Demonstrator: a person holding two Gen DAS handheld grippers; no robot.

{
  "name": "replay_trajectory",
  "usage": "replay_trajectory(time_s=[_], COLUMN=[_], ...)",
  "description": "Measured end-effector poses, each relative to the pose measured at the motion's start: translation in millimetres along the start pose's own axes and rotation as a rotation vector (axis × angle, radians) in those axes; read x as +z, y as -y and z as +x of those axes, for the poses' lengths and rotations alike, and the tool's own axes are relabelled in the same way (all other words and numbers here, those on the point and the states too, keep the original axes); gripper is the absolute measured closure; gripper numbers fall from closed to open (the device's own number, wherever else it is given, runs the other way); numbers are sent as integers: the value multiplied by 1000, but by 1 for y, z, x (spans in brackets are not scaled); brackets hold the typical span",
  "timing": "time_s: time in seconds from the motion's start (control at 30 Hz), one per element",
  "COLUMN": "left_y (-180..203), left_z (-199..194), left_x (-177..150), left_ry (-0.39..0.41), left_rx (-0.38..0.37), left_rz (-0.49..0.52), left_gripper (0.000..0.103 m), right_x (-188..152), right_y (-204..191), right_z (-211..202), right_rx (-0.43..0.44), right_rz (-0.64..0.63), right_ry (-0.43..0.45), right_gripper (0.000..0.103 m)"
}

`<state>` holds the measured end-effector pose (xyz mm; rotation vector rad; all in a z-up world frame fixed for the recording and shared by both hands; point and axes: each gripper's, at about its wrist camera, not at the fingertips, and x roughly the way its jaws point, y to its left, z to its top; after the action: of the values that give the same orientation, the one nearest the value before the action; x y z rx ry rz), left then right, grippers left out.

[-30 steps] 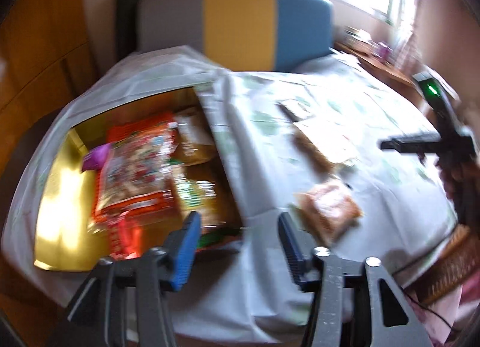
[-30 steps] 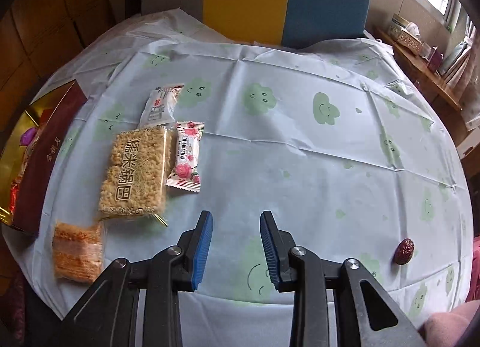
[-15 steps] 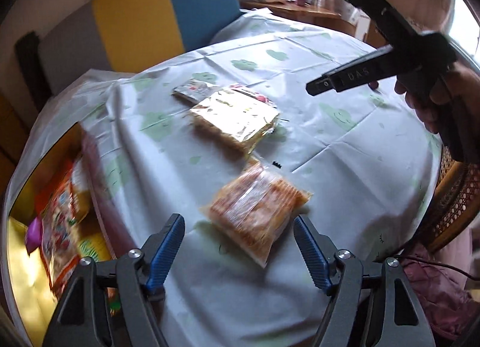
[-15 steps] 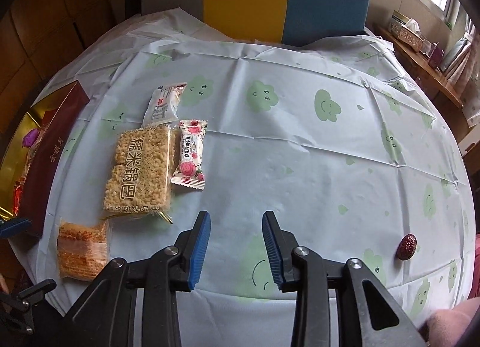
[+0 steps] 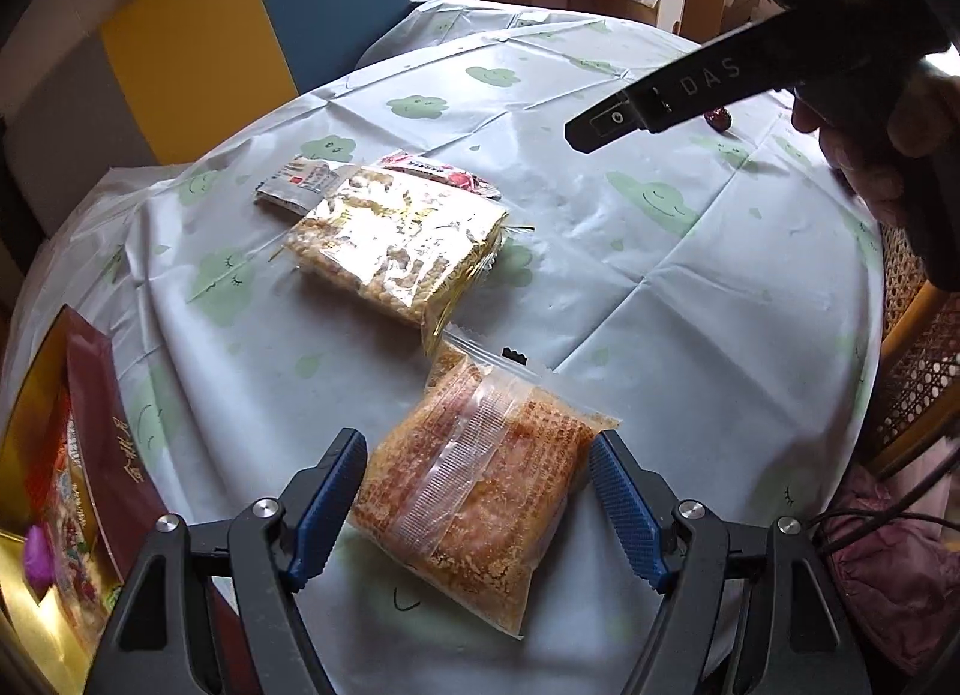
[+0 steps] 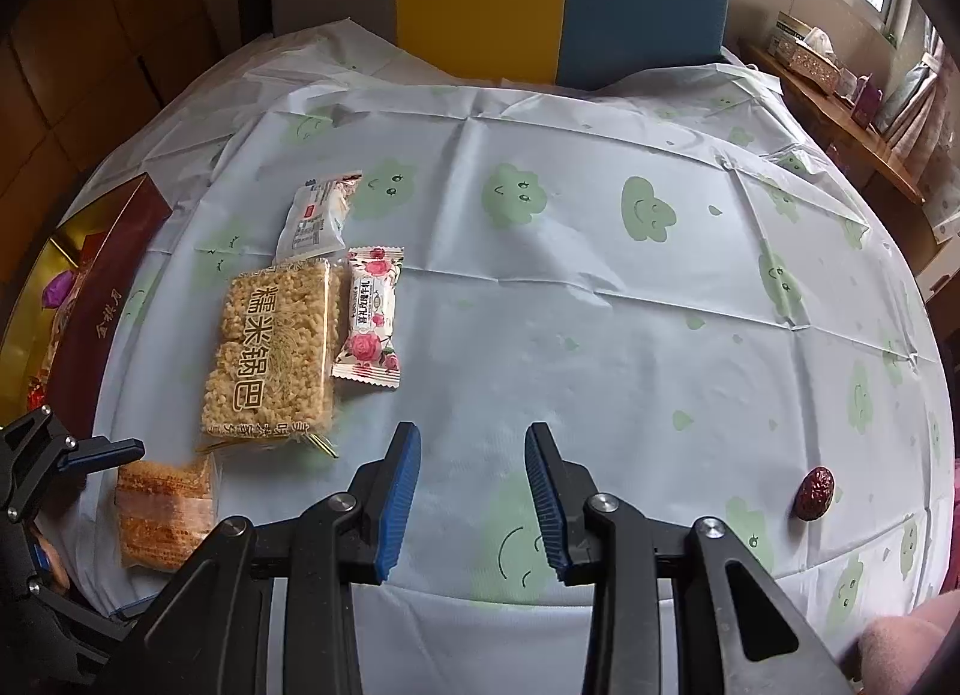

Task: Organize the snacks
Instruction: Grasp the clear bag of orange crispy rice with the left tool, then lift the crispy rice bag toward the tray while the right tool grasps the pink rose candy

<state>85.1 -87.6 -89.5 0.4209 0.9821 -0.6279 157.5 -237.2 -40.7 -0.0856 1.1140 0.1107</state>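
Clear-wrapped orange crisp pack [image 5: 480, 491] now sits between your left gripper [image 5: 480, 506] fingers; a second ago that view was on the gold snack box [image 5: 36, 491] at the surface's left edge. You swung over from the box, and the jaws have just been opening: wide now, flanking the pack, pads apparently not pressing on it yet. Reads as next pick lined up, close next. Pack lies flat near the surface's near edge, beside the box. Its long axis runs diagonally, sealed end towards the rice cracker pack [image 5: 396, 245], so you're across the short width. Right gripper [image 6: 471, 500] narrow, empty, parked over bare cloth.
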Motion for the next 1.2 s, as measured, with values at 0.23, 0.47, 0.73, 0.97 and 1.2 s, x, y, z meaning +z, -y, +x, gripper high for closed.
replay_trajectory(time_s=[0.23,0.47,0.73,0.97,1.2], left_y=[-6,-4,-5,-1,-3], left_z=[1,-6,-9,-11,-12], left_x=[-7,-26,-30,-35,-37], left_ry=[6,15,42,76,82], left_rx=[-33,-2,42,77,66], left_rz=[-82,-132,-224,-247,-270], left_gripper=[33,35,41,41,41], right_x=[0,0,-1,-1,14], right_y=[-1,-1,1,6,-8], right_z=[1,1,4,5,14], right_rx=[-4,-11,-14,34,104], right_rz=[-5,-7,3,65,100], right_ry=[-1,1,-12,-18,-23], right_gripper=[66,66,66,66,73])
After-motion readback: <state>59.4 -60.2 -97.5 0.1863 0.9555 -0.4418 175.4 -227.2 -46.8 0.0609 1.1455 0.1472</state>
